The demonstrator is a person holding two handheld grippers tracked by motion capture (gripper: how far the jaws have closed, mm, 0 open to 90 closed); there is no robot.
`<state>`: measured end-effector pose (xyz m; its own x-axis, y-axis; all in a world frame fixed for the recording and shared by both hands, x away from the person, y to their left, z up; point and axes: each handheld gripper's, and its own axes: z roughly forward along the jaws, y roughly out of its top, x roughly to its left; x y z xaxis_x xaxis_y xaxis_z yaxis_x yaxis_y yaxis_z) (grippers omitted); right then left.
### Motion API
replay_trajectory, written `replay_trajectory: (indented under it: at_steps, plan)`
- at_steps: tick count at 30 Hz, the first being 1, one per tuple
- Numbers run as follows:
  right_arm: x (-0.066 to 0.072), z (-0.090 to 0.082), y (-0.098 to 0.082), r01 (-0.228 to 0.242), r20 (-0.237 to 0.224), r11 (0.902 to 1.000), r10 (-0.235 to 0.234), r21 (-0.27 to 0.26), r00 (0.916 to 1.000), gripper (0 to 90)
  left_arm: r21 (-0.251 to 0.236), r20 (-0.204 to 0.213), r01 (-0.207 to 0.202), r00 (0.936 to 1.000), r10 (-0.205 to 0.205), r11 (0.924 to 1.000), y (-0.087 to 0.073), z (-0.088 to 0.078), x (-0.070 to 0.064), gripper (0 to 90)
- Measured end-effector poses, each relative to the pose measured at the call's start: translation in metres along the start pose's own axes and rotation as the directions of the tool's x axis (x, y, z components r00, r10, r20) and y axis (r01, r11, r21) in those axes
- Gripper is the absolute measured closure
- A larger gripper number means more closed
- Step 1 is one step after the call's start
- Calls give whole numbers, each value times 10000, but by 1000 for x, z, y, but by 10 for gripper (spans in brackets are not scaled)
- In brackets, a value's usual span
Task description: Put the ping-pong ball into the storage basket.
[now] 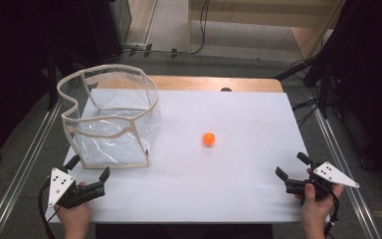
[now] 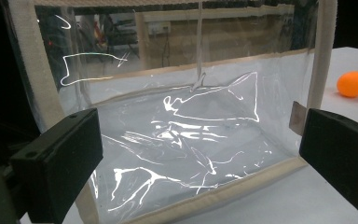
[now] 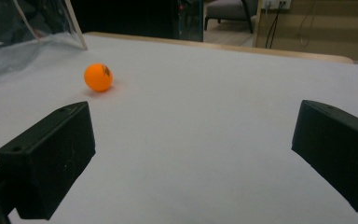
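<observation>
Black jaws of the left gripper (image 1: 87, 167) stand wide apart at the near left corner of the white table (image 1: 238, 199), with nothing between them; a hand holds that gripper from below, and its grey three-cornered plate faces up. In the left gripper view (image 2: 200, 149) the two jaws frame the near wall of the clear bag (image 2: 182, 135), which sits just beyond them without touching either one. At the near right corner, the right gripper (image 1: 291, 168) is held the same way, its jaws also spread wide and empty, pointing toward the middle of the table; in the right gripper view (image 3: 191, 154) bare white tabletop lies between them.

Farther in, the clear bag (image 1: 112, 119) stands open-topped on the left half of the table, its transparent plastic walls edged with beige fabric trim and its upper rim bent into a wavy outline. Its crinkled plastic throws bright reflections.

Orange ball (image 1: 208, 139) rests on the table surface right of the bag, well apart from both grippers and outside the bag. In the right gripper view the ball (image 3: 98, 77) lies ahead and to the left of the jaws, near the bag's corner (image 3: 37, 28); in the left gripper view it (image 2: 353, 84) shows past the bag's right edge.

Beyond the white surface, a strip of wooden edge (image 1: 214, 82) runs along the far side, then a grey floor with cables.
</observation>
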<state>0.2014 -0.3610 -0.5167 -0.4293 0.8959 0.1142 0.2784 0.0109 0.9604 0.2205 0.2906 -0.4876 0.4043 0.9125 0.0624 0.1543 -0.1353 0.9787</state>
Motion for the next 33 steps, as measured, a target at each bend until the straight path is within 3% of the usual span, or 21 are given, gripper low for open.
replay_trajectory:
  at_steps: [3, 6, 10, 15, 18, 21, 23, 33]
  plan:
    - [-5, 1, 5, -5, -800, 9996, 27, 276, 9968, 0, 57, -19, -16, 10000, 16, 10000, 0, 0, -1, 1]
    - [-4, 0, 9, 181, -483, 9989, -161, 421, 9987, 0, 81, 8, -75, 10000, 75, 9999, 0, 1, -1, 1]
    - [3, 2, 17, 505, -400, 9943, -469, 942, 9981, 0, 129, 3, -121, 9999, 121, 9998, 0, 1, -2, 1]
    - [14, 11, 27, 881, -935, 9897, -777, 1126, 9926, 0, 118, 19, -172, 9999, 172, 9998, 0, 1, -2, 1]
    - [20, 21, 34, 1188, -992, 9813, -1045, 1516, 9896, 0, 104, 6, -200, 9998, 200, 9997, 0, 0, -2, 1]
    - [23, 30, 38, 1232, -1165, 9739, -1022, 1907, 9879, 0, 122, -18, -228, 9997, 228, 9997, 0, 1, -4, 1]
    - [24, 35, 41, 1149, -1520, 9757, -869, 1865, 9846, 0, 133, -13, -235, 9997, 236, 9996, 0, 1, -4, 1]
    - [32, 53, 61, 1538, -1720, 9690, -1209, 1933, 9777, 0, 119, 6, -226, 9997, 226, 9997, 0, 0, -3, 0]
